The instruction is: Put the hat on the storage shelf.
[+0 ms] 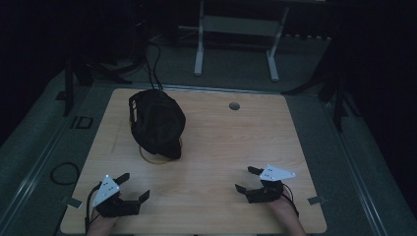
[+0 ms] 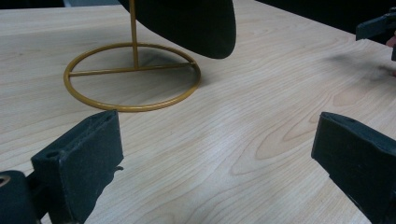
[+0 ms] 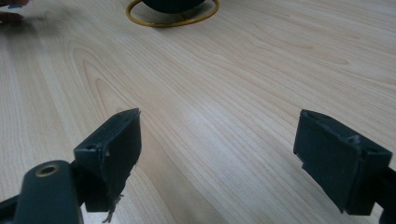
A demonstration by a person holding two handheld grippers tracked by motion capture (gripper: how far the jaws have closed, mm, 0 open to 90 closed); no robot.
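Observation:
A black cap [image 1: 157,122] hangs on a thin gold wire stand whose ring base [image 1: 147,157] rests on the wooden table [image 1: 221,142], left of centre. In the left gripper view the ring base [image 2: 131,77] lies ahead with the cap's edge [image 2: 196,23] above it. My left gripper [image 1: 134,187] sits open near the front left edge, nothing between its jaws. My right gripper [image 1: 247,179] sits open near the front right, also holding nothing. The right gripper view shows the ring base [image 3: 173,16] far ahead.
A round cable hole [image 1: 234,105] is set in the table's far side. Behind the table stands a white frame [image 1: 236,29] on the grey floor. A cable loop [image 1: 64,173] lies on the floor at the left.

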